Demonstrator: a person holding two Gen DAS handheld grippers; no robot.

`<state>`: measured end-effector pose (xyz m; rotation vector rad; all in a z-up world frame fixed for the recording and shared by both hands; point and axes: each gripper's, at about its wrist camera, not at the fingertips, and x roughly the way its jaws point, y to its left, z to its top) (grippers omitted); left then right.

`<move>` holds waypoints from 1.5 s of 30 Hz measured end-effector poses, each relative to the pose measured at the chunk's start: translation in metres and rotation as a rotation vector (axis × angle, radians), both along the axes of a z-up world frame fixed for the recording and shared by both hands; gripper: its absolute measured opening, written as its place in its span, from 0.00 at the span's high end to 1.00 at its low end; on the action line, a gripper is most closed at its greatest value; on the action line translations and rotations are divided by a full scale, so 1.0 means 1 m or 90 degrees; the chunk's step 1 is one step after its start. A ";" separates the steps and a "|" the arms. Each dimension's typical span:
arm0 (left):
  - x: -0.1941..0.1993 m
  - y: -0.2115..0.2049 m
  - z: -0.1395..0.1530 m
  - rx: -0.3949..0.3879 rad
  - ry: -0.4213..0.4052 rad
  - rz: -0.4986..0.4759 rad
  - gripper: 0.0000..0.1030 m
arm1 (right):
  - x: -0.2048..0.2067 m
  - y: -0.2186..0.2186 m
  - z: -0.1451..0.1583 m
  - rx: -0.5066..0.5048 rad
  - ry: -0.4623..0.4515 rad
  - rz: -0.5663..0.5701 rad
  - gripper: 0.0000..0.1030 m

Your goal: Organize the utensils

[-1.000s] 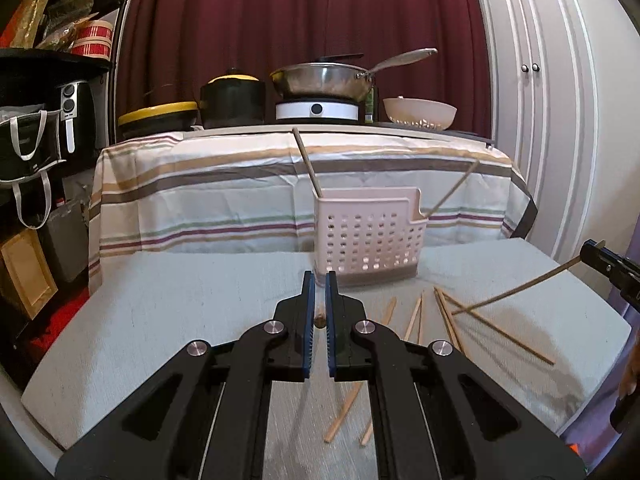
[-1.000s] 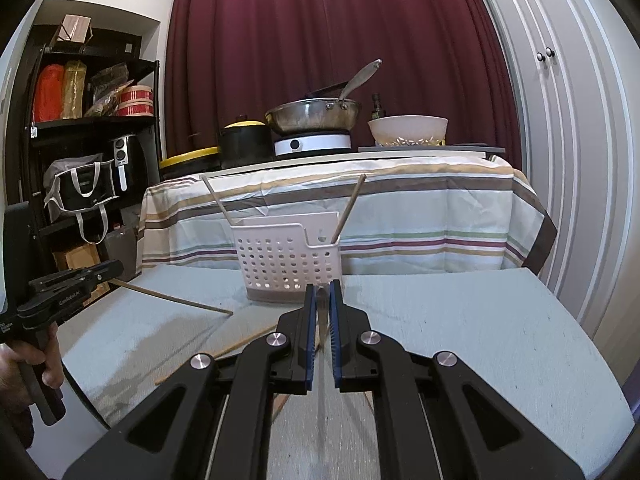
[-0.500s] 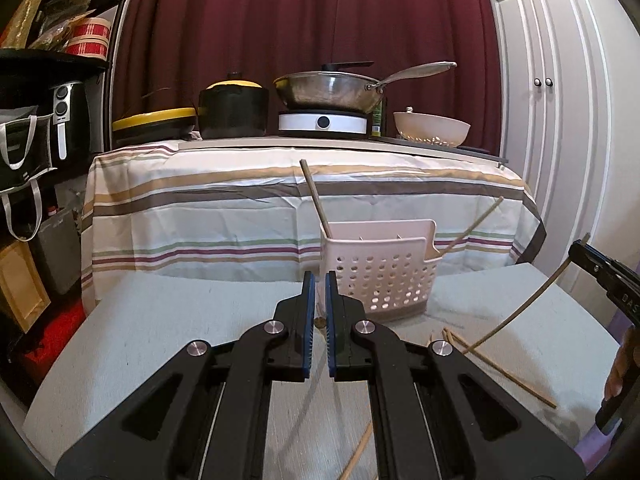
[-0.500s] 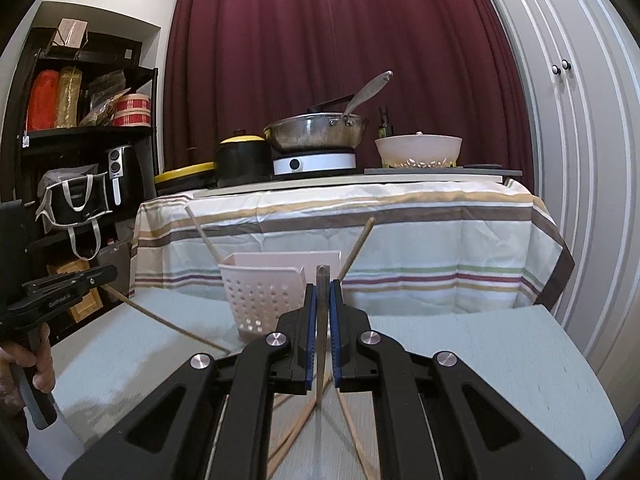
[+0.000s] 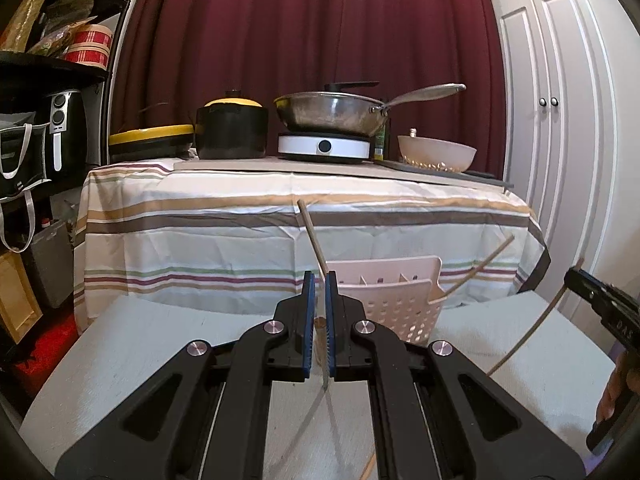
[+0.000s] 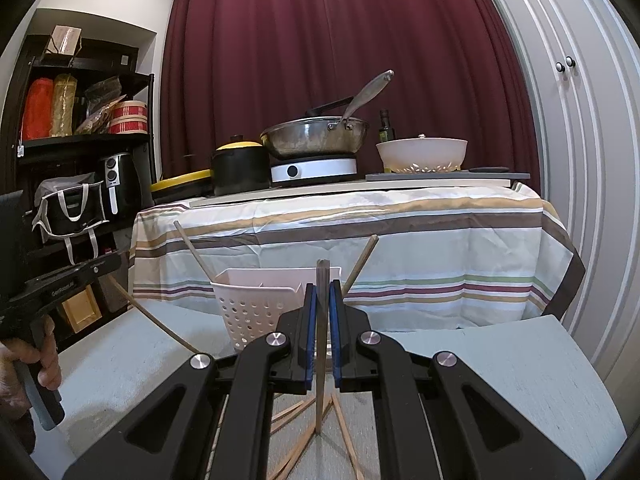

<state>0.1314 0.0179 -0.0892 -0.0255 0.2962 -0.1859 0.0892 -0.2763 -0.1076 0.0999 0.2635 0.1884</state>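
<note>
Tongs first: left tongs clamped on a chopstick, seen nearly end-on between the blue pads, its lower end poking out below the jaws. Right tongs clamped on another chopstick, held about upright, top end above the jaws, bottom end hanging over the surface. From the right wrist view a hand grips the left tool's handle at the left edge, its stick slanting down toward the surface. Loose chopsticks lie criss-crossed on the grey surface just below the right tongs. Past both tongs sits a white perforated basket on the surface, with two sticks already in it, one leaning left, one leaning right. Behind the basket, a table under a striped cloth. On it a black pot with yellow lid, a steel pan on a white hotplate, a white colander. Dark red curtain at back, shelves left, white cupboard doors right.
</note>
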 end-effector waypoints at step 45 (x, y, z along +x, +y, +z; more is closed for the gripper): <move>0.013 0.003 0.043 -0.007 -0.059 -0.025 0.95 | 0.012 0.004 0.025 0.001 -0.020 0.018 0.93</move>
